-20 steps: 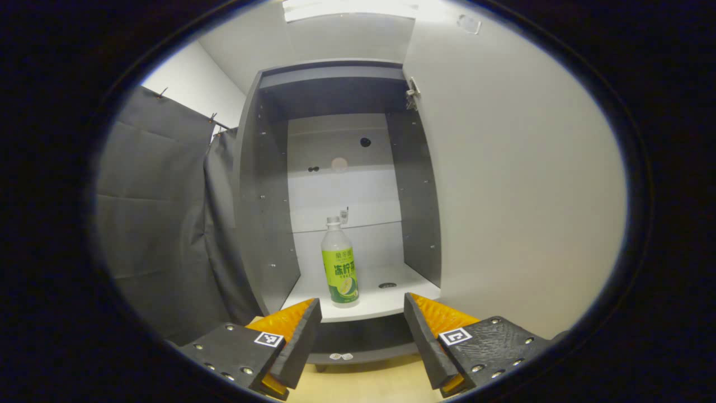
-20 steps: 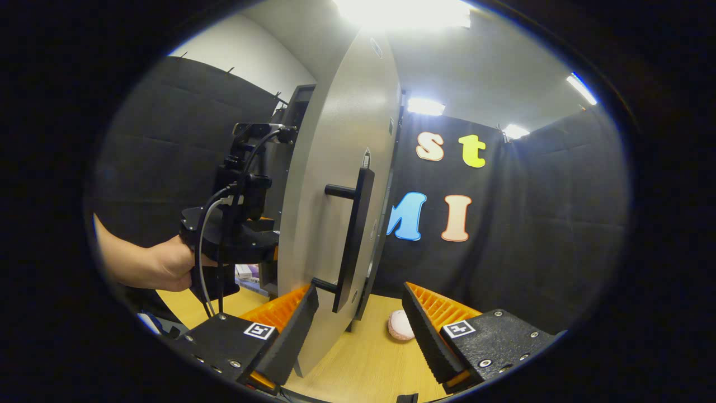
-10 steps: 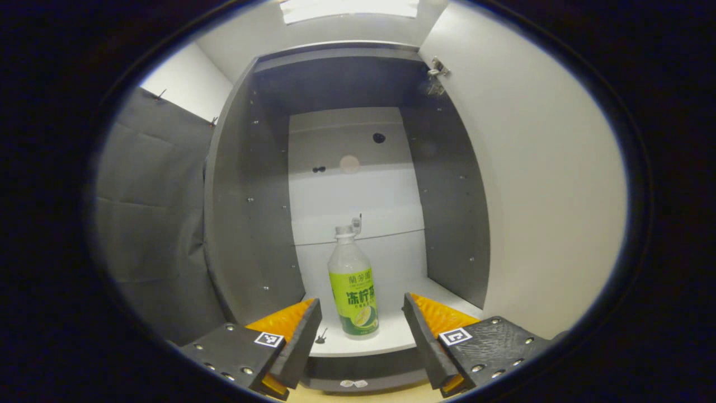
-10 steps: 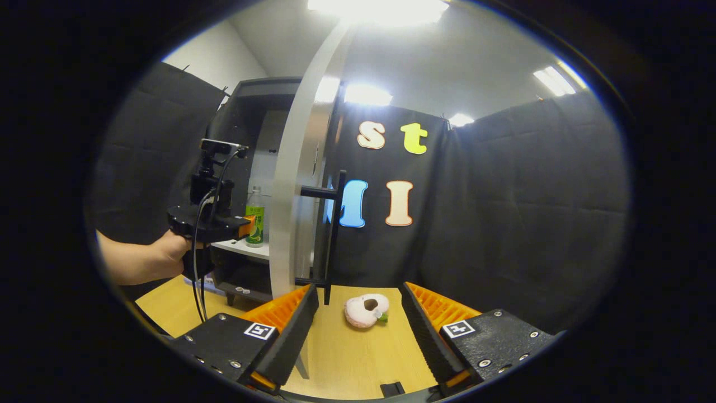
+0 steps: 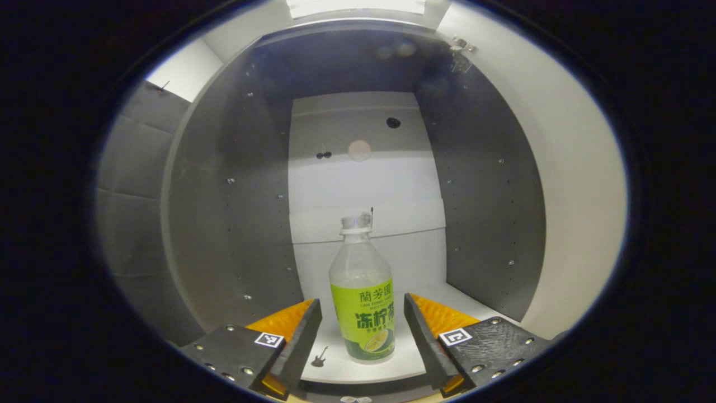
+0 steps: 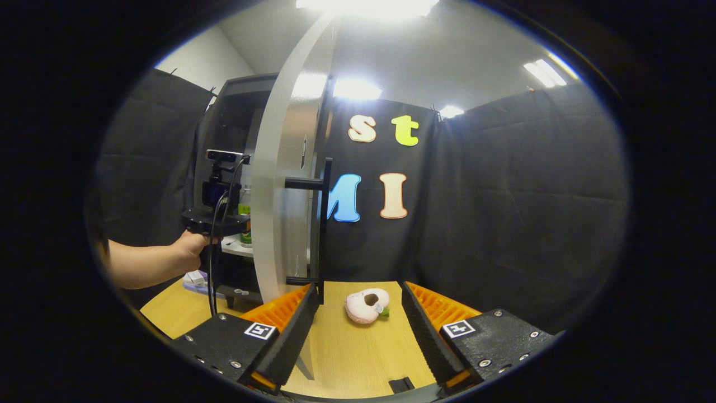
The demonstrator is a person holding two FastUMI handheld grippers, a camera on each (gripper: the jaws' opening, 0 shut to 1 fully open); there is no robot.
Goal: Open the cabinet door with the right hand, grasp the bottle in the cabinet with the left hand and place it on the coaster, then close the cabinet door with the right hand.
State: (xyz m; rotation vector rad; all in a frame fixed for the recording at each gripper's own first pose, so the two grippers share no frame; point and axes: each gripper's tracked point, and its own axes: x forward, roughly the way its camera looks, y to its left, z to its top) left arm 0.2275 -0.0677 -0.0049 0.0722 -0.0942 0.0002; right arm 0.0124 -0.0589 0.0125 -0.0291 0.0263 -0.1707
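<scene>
The bottle (image 5: 363, 299) stands upright on the cabinet (image 5: 235, 184) shelf, between the spread fingers of the left gripper (image 5: 362, 330), untouched. The right gripper (image 6: 358, 322) is spread, holding nothing, beside the open door (image 6: 279, 184).

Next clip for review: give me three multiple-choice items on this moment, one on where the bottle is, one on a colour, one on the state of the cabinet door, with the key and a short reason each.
1. Where does the bottle stand?
A. On the white shelf inside the cabinet
B. On the wooden table
C. On the coaster

2. What colour is the bottle's label?
A. Red
B. Green
C. Blue

3. How is the cabinet door?
A. Shut
B. Swung open
C. Off its hinges, lying on the table

Key: 1 A, the left gripper view has it upright on the shelf, between the fingers of the open left gripper, which do not press it. 2 B, the label is green. 3 B, the right gripper view has the door standing out from the cabinet, its handle free of the open right gripper.
</scene>
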